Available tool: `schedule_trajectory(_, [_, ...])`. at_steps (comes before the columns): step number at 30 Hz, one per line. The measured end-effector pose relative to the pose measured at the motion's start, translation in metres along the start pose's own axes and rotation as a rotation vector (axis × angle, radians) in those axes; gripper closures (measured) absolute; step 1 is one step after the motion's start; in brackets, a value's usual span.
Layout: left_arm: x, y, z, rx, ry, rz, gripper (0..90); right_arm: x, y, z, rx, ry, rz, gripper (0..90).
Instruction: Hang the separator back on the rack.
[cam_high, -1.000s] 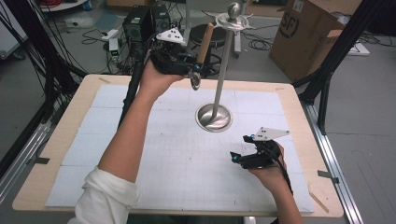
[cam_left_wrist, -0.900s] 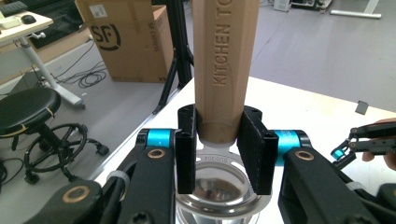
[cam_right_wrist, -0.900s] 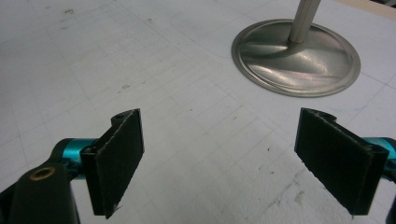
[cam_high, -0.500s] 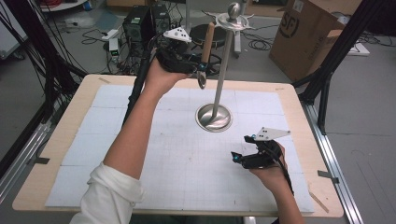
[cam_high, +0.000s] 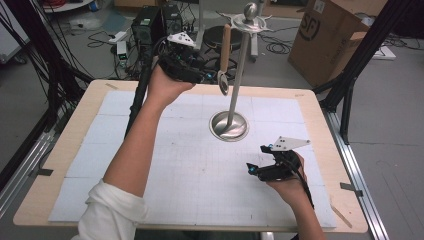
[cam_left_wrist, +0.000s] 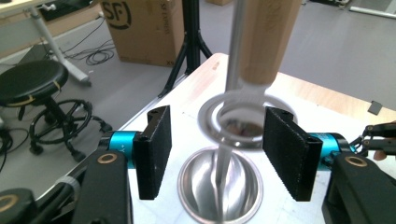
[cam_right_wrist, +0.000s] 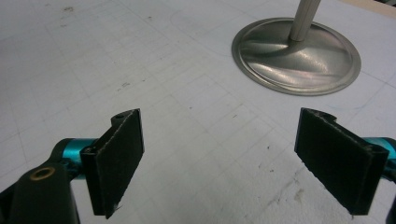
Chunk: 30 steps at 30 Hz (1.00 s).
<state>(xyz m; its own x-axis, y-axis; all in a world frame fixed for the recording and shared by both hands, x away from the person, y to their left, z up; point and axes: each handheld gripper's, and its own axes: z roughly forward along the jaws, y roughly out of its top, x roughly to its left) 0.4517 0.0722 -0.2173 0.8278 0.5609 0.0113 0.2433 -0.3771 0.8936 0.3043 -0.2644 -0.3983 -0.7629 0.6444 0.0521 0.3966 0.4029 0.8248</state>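
Observation:
A metal stand rises from a round base on the white mat, and its pole is topped by a knobbed cap. From the cap hangs a utensil with a wooden handle and a metal ring end. My left gripper is raised beside that lower end. In the left gripper view the ring lies between its open jaws, below the handle. My right gripper rests low at the front right, open over bare mat, with the base ahead.
The gridded white mat covers a wooden table. A cardboard box and black frame legs stand past the right edge. Electronics and cables lie behind the table, and a black stool is on the floor.
The utensil's lower end has swung from tilted left to hanging nearly straight beside the pole. My left gripper has risen a little with it. The right gripper has stayed put.

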Motion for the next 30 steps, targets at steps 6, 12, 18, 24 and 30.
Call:
schedule_trajectory(6, [0.008,-0.014,-0.011,0.002,0.012,-0.049,33.9,0.001,0.001,0.002,0.003,-0.001,-0.007,14.5])
schedule_trajectory(12, [0.016,-0.026,-0.024,-0.011,0.024,-0.058,29.4,0.002,0.003,0.005,0.004,0.005,-0.016,14.5])
schedule_trajectory(18, [0.020,-0.036,-0.035,-0.021,0.025,-0.059,25.8,0.003,0.003,0.007,0.013,0.005,-0.012,14.6])
schedule_trajectory(24, [0.018,-0.043,-0.044,-0.022,0.023,-0.047,20.4,0.004,0.004,0.009,0.016,0.007,-0.013,14.6])
schedule_trajectory(30, [0.016,-0.049,-0.053,-0.022,0.009,-0.028,17.5,0.005,0.004,0.009,0.018,0.007,-0.019,14.5])
